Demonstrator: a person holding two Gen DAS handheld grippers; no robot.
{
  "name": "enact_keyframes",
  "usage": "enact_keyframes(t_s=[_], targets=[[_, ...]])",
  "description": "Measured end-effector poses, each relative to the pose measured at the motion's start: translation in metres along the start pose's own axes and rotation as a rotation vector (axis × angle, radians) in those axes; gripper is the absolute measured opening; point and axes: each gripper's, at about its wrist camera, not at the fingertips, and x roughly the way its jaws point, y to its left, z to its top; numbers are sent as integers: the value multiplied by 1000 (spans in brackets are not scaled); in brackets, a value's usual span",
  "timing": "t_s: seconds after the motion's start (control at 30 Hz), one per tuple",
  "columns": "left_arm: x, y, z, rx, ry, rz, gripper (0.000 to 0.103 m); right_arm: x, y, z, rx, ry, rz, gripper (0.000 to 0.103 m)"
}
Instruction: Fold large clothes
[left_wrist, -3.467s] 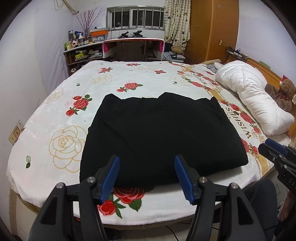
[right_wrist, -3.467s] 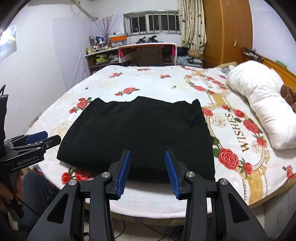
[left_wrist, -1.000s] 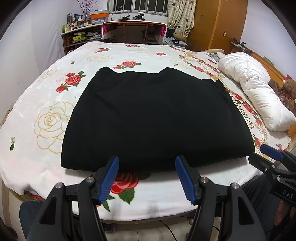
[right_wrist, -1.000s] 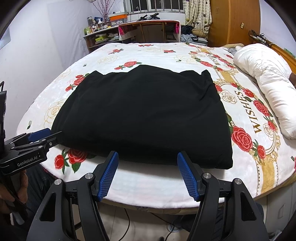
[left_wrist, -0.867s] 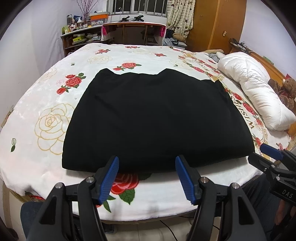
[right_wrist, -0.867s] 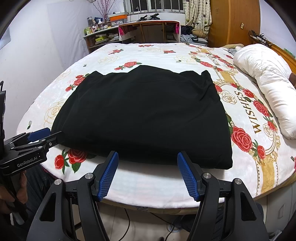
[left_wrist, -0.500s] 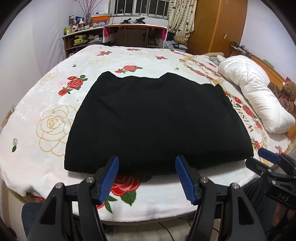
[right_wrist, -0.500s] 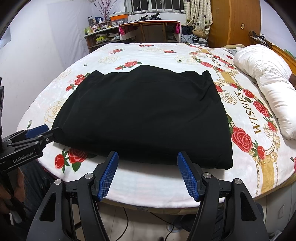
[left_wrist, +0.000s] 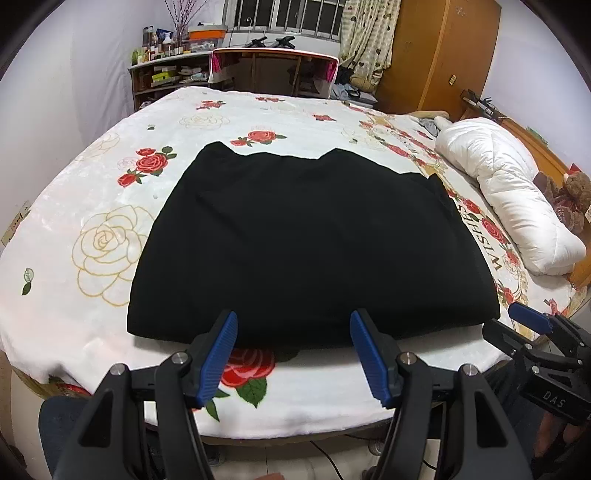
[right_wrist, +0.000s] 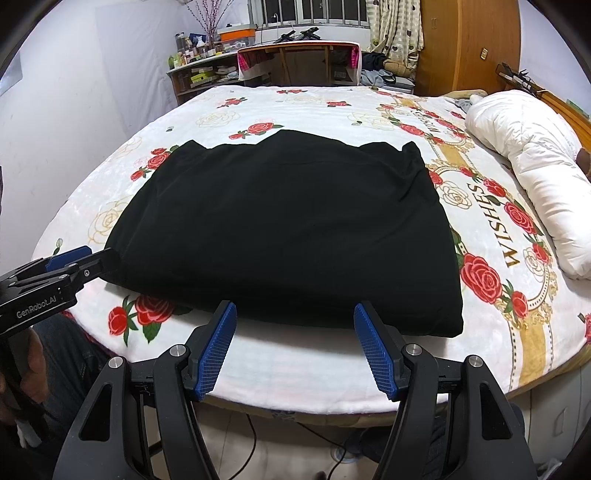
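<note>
A black garment (left_wrist: 306, 240), folded into a wide rectangle, lies flat on the rose-patterned bed cover (left_wrist: 92, 206); it also shows in the right wrist view (right_wrist: 288, 229). My left gripper (left_wrist: 293, 332) is open and empty, just short of the garment's near edge. My right gripper (right_wrist: 295, 325) is open and empty, at the near edge toward the right corner. Each gripper shows in the other's view: the right one (left_wrist: 539, 332) and the left one (right_wrist: 70, 266).
A white rolled duvet (left_wrist: 513, 206) lies along the right side of the bed, with a teddy bear (left_wrist: 570, 195) beside it. A desk and cluttered shelves (left_wrist: 221, 70) stand beyond the bed, a wooden wardrobe (left_wrist: 436, 55) at the back right. The bed's front edge is just below the grippers.
Both grippers stay open. Both views have risen and tilted up slightly; the garment sits lower and a little farther off. The garment has not moved.
</note>
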Motion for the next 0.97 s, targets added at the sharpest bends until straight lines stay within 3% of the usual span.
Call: enact_keyframes(t_s=[0.97], targets=[[4,-12,-5,68,21,38,66,-4,-2,0,0,-6,-7,66]])
